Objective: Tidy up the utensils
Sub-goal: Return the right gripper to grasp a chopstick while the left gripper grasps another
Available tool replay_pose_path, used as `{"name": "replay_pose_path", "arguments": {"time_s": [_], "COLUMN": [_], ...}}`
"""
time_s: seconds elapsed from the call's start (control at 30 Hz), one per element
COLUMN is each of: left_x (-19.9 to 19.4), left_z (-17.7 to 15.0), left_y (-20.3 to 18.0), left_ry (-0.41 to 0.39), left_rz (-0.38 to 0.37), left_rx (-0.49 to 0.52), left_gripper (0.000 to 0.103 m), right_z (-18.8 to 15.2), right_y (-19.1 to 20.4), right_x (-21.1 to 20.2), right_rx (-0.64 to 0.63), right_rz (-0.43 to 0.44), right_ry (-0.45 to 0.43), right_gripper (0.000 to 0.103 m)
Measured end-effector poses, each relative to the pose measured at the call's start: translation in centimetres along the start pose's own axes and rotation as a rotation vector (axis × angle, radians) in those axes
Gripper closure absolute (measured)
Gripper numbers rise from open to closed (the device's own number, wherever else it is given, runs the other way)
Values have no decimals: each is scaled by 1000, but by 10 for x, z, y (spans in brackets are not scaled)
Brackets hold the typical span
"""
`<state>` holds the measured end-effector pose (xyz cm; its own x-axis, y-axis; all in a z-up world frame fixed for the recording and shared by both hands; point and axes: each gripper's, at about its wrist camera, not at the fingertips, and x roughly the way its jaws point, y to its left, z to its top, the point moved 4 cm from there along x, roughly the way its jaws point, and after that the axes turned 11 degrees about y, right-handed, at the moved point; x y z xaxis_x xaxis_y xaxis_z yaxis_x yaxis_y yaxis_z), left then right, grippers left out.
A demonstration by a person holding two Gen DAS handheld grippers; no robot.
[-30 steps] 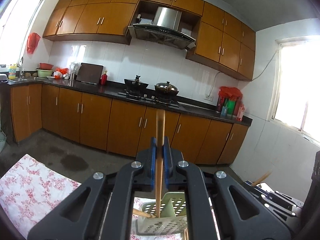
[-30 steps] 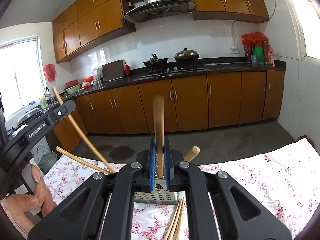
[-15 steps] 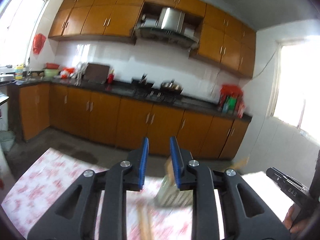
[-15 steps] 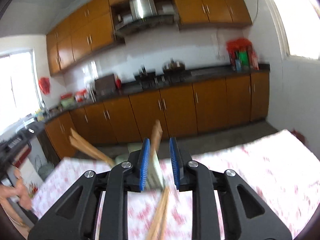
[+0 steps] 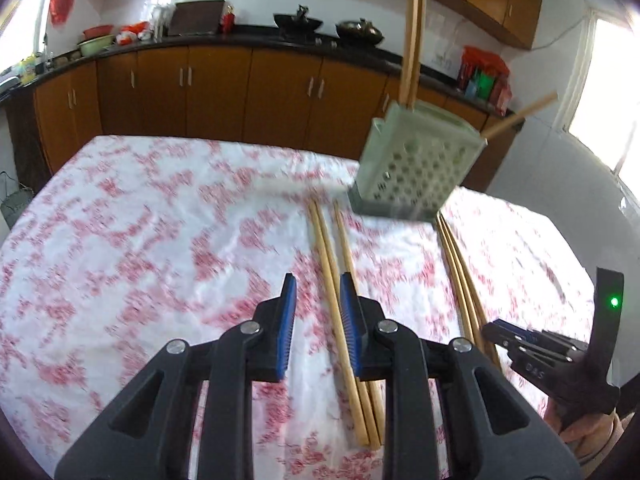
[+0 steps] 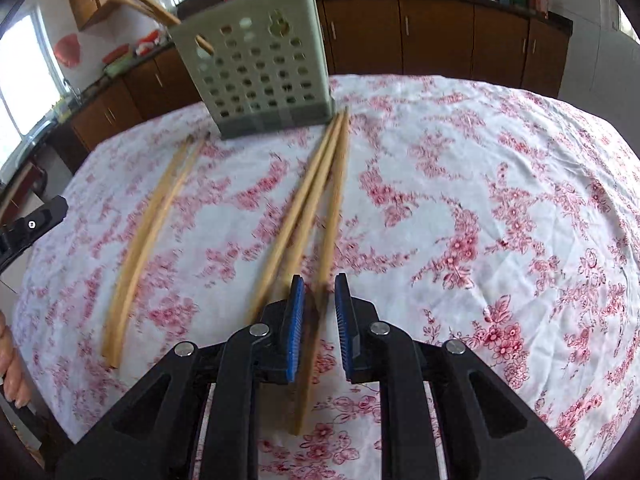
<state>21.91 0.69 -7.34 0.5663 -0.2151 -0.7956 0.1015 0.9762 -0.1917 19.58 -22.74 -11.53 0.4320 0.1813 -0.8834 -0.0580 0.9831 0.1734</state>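
Pointing down at the floral-clothed surface (image 5: 140, 240) now rather than at the kitchen cabinets, no longer gripping the upright chopsticks of a second ago. Hovering with the left tongs (image 5: 318, 320) narrowly open over a loose bundle of chopsticks (image 5: 332, 292) lying flat, one stick running between the blue pads (image 5: 286, 328) close to the right one, not visibly pinched. Closing the right tongs (image 6: 317, 320) around one stick of a second loose bundle (image 6: 316, 196), a gap showing on both sides of it. Leaving both bundles lying on the cloth with their far tips near the base of the pale green perforated holder (image 5: 416, 168). Standing upright at the far side of the surface, holding several chopsticks already (image 5: 412, 40), some leaning out sideways.
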Motion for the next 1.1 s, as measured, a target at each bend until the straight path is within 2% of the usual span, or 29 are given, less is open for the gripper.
{"name": "replay_pose_path", "arguments": {"time_s": [0.03,0.2,0.4,0.6,0.8,0.9,1.1], "left_x": [4,29,54,58,61,62,57], "left_z": [-2,-9,-19,-24,-23,-16,-2], "left_y": [-2,-17,-18,-23,-22,-10,44], "left_ry": [11,74,135,134,146,147,127], "left_rz": [-1,-24,16,38,44,77,146], "left_rx": [7,20,24,58,47,31,-64], "left_gripper": [80,86,91,91,94,95,95], "right_z": [-1,1,0,0,-3,-1,9], "right_y": [-2,-30,-34,-36,-25,-22,-47], "right_x": [1,1,-2,-3,-3,-2,0], "right_rx": [0,103,82,78,42,16,75], "right_rz": [-14,-58,-63,-57,-37,-58,-127], "right_ry": [-3,-31,-32,-33,-28,-35,-61], "right_gripper": [95,95,95,95,95,95,95]}}
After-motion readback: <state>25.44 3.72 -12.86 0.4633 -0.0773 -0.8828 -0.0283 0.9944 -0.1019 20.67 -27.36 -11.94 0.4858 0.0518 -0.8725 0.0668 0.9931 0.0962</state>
